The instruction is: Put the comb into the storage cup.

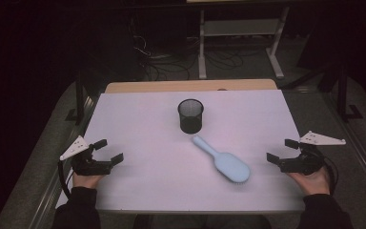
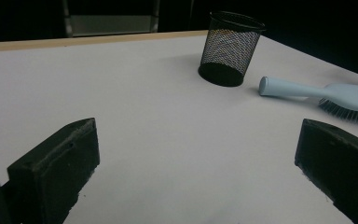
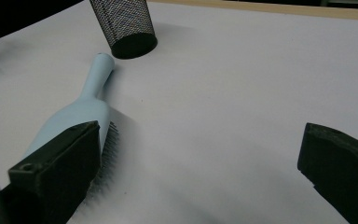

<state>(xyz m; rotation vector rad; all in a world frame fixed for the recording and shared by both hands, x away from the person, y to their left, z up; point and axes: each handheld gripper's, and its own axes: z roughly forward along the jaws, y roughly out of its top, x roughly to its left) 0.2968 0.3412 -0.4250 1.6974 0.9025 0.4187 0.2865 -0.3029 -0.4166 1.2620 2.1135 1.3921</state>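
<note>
Desk, white top. Blue brush lies flat right of centre, bristles down, handle end near the black mesh cup, not touching it. Cup stands upright mid-desk. Left tongs at the left edge, released, jaws wide, nothing between. Right tongs at the right edge, released too, near the brush head but apart from it.

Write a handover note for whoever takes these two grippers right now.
Left gripper: open, holding nothing, at the table's left edge.
Right gripper: open, holding nothing, at the right edge.
Light blue plastic hairbrush: lying bristles down mid-table, handle pointing toward the black wire-mesh cup, which stands upright behind it.
Done: nothing visibly handled.
Left: likely grasp the brush and stand it in the cup.
</note>
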